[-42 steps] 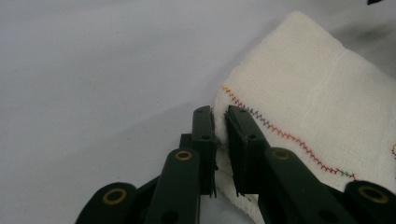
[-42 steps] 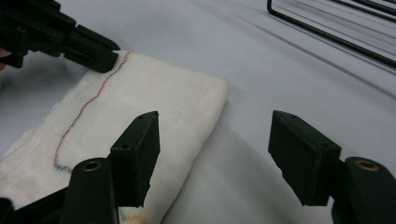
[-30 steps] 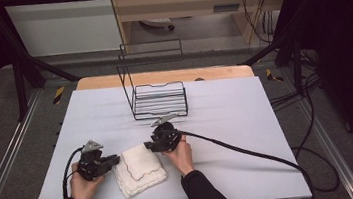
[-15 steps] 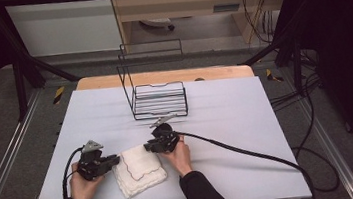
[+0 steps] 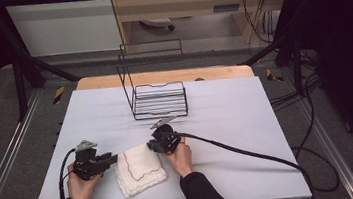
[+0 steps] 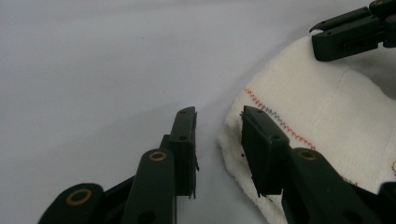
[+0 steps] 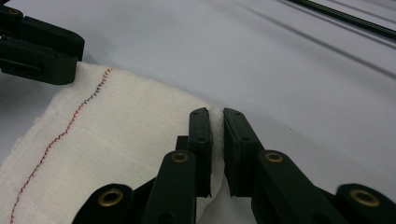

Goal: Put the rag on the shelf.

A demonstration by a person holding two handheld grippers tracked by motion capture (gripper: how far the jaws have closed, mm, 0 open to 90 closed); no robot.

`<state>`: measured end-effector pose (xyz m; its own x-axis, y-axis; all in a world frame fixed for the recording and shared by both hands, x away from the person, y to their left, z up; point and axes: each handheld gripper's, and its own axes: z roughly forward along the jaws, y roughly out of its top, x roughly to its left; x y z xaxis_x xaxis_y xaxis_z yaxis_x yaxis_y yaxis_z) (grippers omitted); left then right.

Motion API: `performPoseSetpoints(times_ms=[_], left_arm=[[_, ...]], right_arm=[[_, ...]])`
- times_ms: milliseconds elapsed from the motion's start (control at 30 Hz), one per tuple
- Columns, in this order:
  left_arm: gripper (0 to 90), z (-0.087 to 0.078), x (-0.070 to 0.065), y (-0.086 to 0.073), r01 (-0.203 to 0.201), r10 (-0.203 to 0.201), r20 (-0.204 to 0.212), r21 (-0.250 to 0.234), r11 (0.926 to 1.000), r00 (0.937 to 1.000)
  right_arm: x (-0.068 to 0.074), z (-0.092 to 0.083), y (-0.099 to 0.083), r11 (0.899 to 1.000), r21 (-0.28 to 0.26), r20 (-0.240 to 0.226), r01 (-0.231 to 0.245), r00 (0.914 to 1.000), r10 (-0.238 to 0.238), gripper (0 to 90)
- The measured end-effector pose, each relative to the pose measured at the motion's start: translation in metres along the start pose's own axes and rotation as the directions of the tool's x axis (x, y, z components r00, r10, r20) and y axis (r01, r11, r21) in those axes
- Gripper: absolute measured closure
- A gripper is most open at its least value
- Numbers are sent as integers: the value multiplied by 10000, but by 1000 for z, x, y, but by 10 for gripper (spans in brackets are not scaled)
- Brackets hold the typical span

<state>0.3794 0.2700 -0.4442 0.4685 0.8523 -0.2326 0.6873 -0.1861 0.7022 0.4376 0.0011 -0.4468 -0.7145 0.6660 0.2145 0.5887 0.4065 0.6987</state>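
My left gripper (image 6: 217, 140) has just been opening: its jaws stand apart, one pad over the cloth's (image 5: 139, 169) near-left edge, not pinching it. My right gripper (image 7: 215, 135) has just been closing and nips the far-right corner fold between its pads. The one folded cloth lies between my two grippers, its long axis running away from me. Beyond the right fingers stands one wire rack (image 5: 158, 100).

Left gripper (image 5: 113, 159) jaws just opening, gapped; right gripper (image 5: 150, 146) jaws just closing, pinched nearly together.
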Motion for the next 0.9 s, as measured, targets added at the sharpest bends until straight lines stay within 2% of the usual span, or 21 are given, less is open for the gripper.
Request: performPoseSetpoints(times_ms=[133,367,467,533,667,833,900], left_arm=[[666,6,-3,-1,82,-82,9,146,9999,10000],[762,10,-8,-1,107,-110,101,271,9996,9999],[789,10,-10,0,51,-55,109,399,9992,9999],[807,11,-12,1,-12,10,34,439,9990,10000],[819,10,-12,1,-45,44,18,456,9989,10000],[832,7,-12,1,-135,135,18,295,9995,9999],[832,3,-12,3,-154,154,45,8,9999,9999]], right_arm=[[0,1,-1,9999,-30,7,165,9999,-165,805],[-4,3,0,9998,87,-78,185,9998,-184,725],[-6,4,1,9998,174,-206,66,9998,-63,733],[-6,4,1,9997,226,-379,-106,9992,115,775],[-5,4,1,9996,240,-409,-143,9990,153,806],[-3,1,0,10000,49,-306,-66,9995,68,827],[-3,-1,1,10000,-18,-313,-71,9995,71,827]])
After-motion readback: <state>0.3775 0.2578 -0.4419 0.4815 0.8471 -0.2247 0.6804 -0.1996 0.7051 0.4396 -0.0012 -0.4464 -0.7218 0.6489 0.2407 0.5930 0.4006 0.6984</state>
